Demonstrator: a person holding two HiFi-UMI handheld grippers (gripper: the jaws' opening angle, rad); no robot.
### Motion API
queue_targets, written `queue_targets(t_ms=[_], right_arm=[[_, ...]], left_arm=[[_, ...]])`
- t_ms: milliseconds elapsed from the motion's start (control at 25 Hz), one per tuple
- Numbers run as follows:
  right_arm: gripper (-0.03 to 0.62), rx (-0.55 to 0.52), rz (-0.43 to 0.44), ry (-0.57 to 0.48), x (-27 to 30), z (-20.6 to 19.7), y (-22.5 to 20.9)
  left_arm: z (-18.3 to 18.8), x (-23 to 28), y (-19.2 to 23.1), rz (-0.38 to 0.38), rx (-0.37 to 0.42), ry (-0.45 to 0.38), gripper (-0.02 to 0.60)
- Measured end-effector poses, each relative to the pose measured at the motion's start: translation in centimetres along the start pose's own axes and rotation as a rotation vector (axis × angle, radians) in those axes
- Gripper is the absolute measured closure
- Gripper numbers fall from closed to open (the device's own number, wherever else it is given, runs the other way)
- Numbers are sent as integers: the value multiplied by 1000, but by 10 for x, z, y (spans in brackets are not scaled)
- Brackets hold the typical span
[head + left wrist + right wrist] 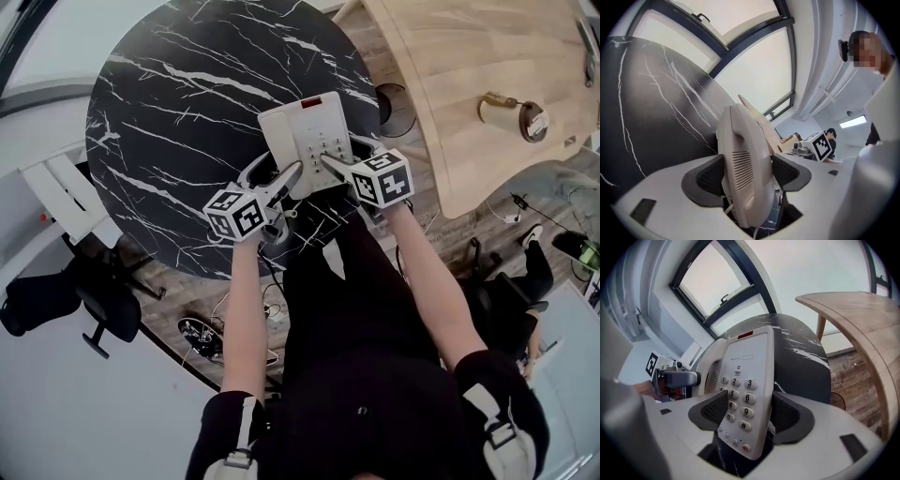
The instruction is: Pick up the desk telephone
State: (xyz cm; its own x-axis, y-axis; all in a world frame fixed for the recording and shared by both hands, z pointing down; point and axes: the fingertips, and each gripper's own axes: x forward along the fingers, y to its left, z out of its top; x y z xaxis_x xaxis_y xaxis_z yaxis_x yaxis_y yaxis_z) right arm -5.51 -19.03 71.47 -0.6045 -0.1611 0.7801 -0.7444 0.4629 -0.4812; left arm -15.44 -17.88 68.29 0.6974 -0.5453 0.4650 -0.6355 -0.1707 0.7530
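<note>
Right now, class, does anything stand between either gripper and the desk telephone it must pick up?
Nothing visible does. The left gripper has its jaws shut on the handset of the telephone, and the right gripper has its jaws shut on the keypad body. Nothing is wedged in either grip.

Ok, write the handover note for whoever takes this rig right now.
Left gripper: jaws shut on the handset, at its ribbed end.
Right gripper: jaws shut on the telephone base, across the lower keypad.
Where: the telephone is at the near edge of the black marble table, with the handset lying along the base's left side.
Done: both grips are taken.
Left: the lift. The views don't show whether the telephone has cleared the table. Probably raise both grippers together so handset and base stay joined.
</note>
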Motion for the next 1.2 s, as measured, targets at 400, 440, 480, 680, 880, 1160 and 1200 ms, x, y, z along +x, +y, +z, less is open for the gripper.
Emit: queue_targets(t_ms=[400,440,480,680,880,1160,1200], right_arm=[[287,20,2,-12,-12,3,3],[288,19,1,-16,-15,4,3],[289,15,1,-18,-17,5,4],[289,-16,4,-46,-33,20,13],[292,-59,20,-110,-54,50,25],[293,-149,40,-223,-87,91,49],[295,-162,43,-236,-92,99,54]], left_arm=[[7,-4,-15,34,29,-9,257],[7,-5,-18,35,31,-10,258],[8,-6,-20,36,34,-11,258],[21,-15,-37,45,57,-45,259],[49,-27,-58,62,97,-107,261],[87,-53,-93,71,181,-212,262],[95,-57,-98,72,190,-228,262]])
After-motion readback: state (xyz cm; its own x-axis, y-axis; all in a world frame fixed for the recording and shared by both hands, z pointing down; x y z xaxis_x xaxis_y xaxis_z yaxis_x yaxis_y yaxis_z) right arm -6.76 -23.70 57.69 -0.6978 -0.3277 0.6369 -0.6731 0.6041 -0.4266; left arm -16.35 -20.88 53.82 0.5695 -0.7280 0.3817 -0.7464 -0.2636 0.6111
